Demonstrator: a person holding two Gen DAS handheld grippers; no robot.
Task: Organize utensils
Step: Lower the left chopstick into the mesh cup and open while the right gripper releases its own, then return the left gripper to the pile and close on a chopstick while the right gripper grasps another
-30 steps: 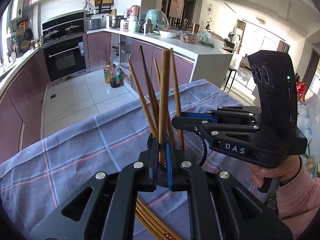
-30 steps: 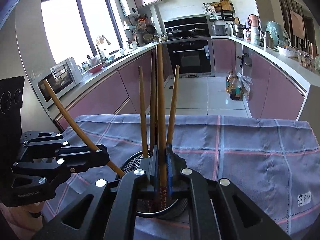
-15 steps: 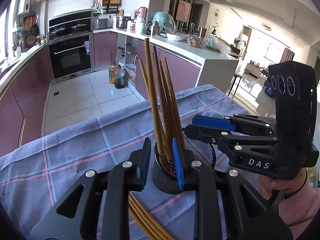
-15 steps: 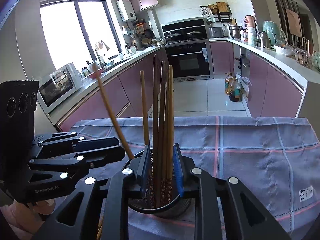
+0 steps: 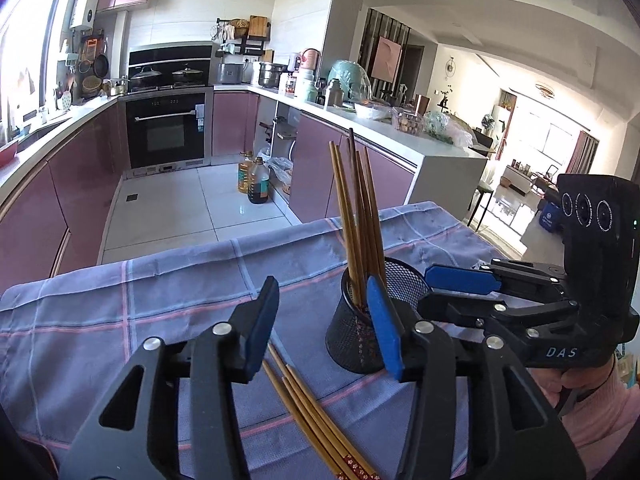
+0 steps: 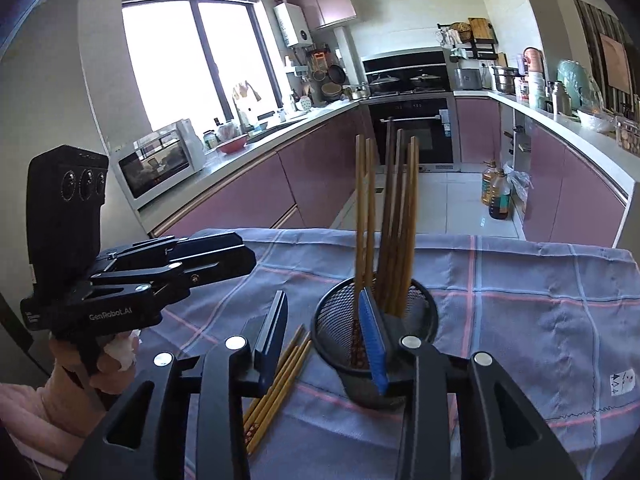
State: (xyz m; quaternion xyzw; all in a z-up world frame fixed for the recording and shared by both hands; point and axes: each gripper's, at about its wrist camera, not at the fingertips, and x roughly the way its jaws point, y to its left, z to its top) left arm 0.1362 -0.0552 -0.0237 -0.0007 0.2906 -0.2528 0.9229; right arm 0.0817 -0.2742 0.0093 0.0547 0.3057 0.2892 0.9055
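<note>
Chopsticks in holder (image 5: 357, 216): a bundle of wooden sticks, standing near upright and leaning together inside the mesh cup (image 5: 374, 318), decorated ends down. A second ago each gripper was pinching one stick over the cup; both sticks have since been let go and now stand with the rest.

Mesh cup: black wire, round, upright on the checked cloth (image 5: 132, 312), nearer the cloth's right edge than its left in the left wrist view. Not tipped by the release.

Loose chopsticks (image 5: 316, 416): several lying flat and side by side on the cloth, just beside the cup, running toward the cloth's near edge. In the right wrist view the same group (image 6: 276, 384) lies to the left of the cup.

Left gripper (image 5: 324, 320): jaws spread wide, nothing between them; the right-hand finger sits in front of the cup wall, and contact cannot be told.

Right gripper (image 6: 326, 334): jaws likewise spread and empty, one blue pad at the cup's rim, the other above the loose group.

Status, as judged: one deposit is complete and both tools are free. Remaining stock is the flat group on the cloth, so the task looks more than half done. Next pick probably means lowering a gripper onto the loose sticks; being thin and lying close together, they may come up in pairs or roll.
</note>
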